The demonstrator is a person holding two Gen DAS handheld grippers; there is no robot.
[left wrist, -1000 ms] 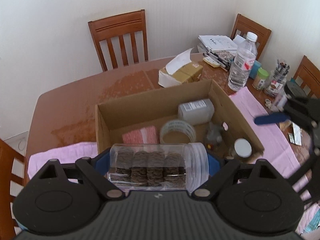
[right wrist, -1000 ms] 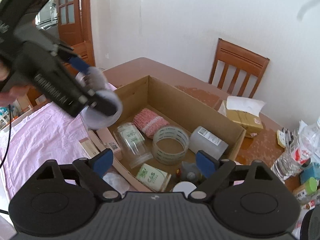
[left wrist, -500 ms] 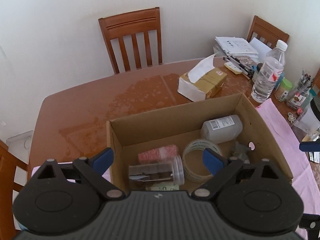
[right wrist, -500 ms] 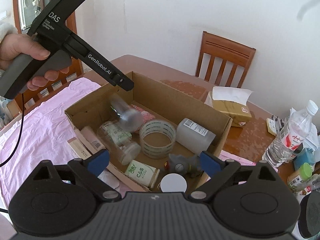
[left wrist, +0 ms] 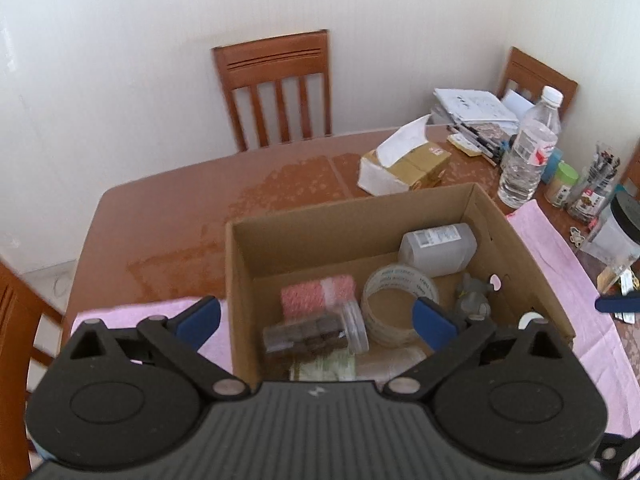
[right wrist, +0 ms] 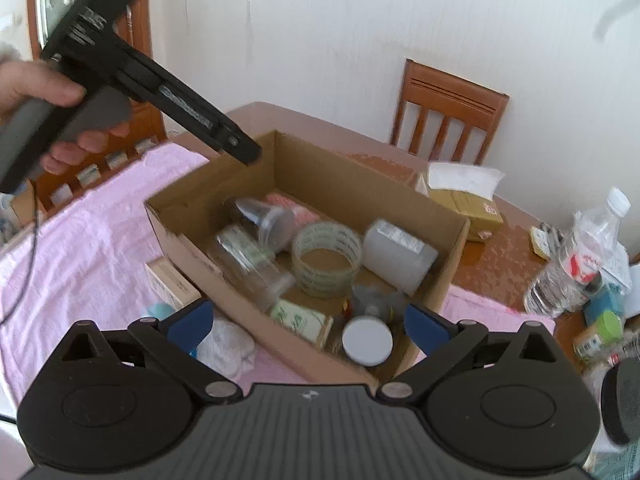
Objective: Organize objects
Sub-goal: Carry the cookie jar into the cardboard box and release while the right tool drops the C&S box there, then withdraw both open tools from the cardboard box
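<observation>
An open cardboard box (left wrist: pixel 352 216) (right wrist: pixel 360 184) sits on the table. A clear jar of brown pieces (left wrist: pixel 308 336) (right wrist: pixel 260 218) lies on its side inside, beside a tape roll (left wrist: pixel 400 292) (right wrist: pixel 326 256), a white plastic bottle (left wrist: pixel 438 248) and a pink packet (left wrist: pixel 318 294). My left gripper (left wrist: pixel 316 322) hovers above the box's near wall, its jaws opening and nothing between the pads. My right gripper (right wrist: pixel 307 326) hangs over the box's other side, its jaws also opening and holding nothing. A white lid (right wrist: pixel 367 340) lies just below it.
A pink cloth (right wrist: pixel 80 240) lies under the box. A tissue box (left wrist: pixel 408 160), a water bottle (left wrist: pixel 528 148), a pen cup (left wrist: pixel 596 188) and a black-lidded jar (left wrist: pixel 620 228) crowd the far right. Wooden chairs (left wrist: pixel 276 84) ring the table. A small carton (right wrist: pixel 172 280) lies beside the box.
The left gripper let go of the jar of brown pieces, which fell into the box and came to rest on its side. Both grippers' jaws spread wider.
</observation>
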